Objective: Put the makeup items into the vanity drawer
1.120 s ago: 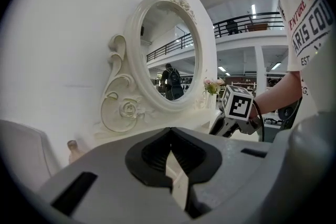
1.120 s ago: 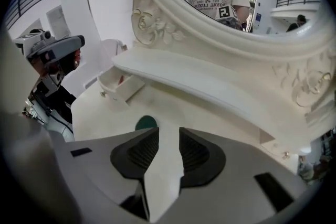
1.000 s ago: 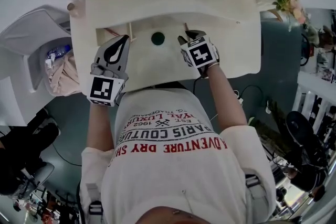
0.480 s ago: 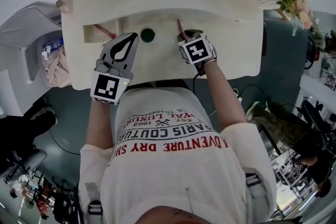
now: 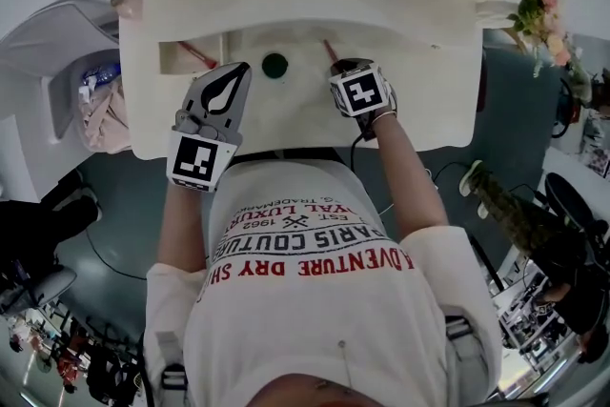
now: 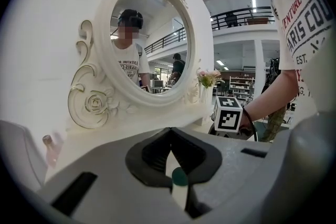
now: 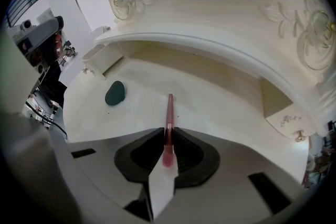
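Observation:
A slim pink makeup pencil (image 7: 169, 113) lies on the cream vanity top (image 5: 419, 100), pointing towards the mirror. My right gripper (image 7: 169, 132) points steeply down and is shut on its near end; its jaws have just been closing on the pencil (image 5: 329, 50). A dark green sponge (image 5: 274, 65) lies to the left of it on the top (image 7: 115, 93). My left gripper (image 5: 240, 70) hovers low just left of the sponge, jaws together, holding nothing. A second red pencil (image 5: 195, 55) lies at the small open drawer (image 5: 176, 60) on the left.
An oval mirror (image 6: 149, 42) in an ornate frame backs the vanity. A vase of flowers (image 5: 538, 10) stands at its right end. Another small open drawer (image 7: 286, 113) sits at the right. A white chair with clothes (image 5: 100, 110) stands to the left.
The right gripper has come down over the pink pencil and its jaws have closed on it. The left gripper has shifted a little to the right, towards the green sponge.

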The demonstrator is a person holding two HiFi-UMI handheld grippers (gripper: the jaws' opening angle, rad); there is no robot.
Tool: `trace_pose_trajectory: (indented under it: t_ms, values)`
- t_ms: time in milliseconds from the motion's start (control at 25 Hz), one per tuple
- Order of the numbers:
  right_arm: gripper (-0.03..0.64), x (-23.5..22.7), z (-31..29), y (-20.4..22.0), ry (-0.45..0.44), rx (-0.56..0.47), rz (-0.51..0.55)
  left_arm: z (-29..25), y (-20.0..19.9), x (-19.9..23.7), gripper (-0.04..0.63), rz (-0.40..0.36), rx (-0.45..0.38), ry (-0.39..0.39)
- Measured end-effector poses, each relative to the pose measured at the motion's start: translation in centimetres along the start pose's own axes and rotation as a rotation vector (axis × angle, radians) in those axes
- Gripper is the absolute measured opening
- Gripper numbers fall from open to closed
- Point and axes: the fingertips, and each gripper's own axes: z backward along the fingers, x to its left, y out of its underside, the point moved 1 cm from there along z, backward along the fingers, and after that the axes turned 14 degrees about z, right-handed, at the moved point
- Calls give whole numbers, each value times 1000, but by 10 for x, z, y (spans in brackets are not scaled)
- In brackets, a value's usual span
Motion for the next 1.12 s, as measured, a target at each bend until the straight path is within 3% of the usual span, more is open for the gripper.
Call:
trace_pose_trajectory:
  t_ms: [200,480,960,1120]
  values:
    - [52,13,17,-24,-3,-43,24,8,-17,5,8,-25,-42,23]
    - [52,55,39,-87,-13,-136,157,42,-36,28,8,-65,-108,24]
    - [52,161,35,-201,-121,-236,359,136,-39,101,8,-41,-167,-99]
    - [52,188,27,-221,-147,-233,425,155,-32,123,8,8,-160,-152]
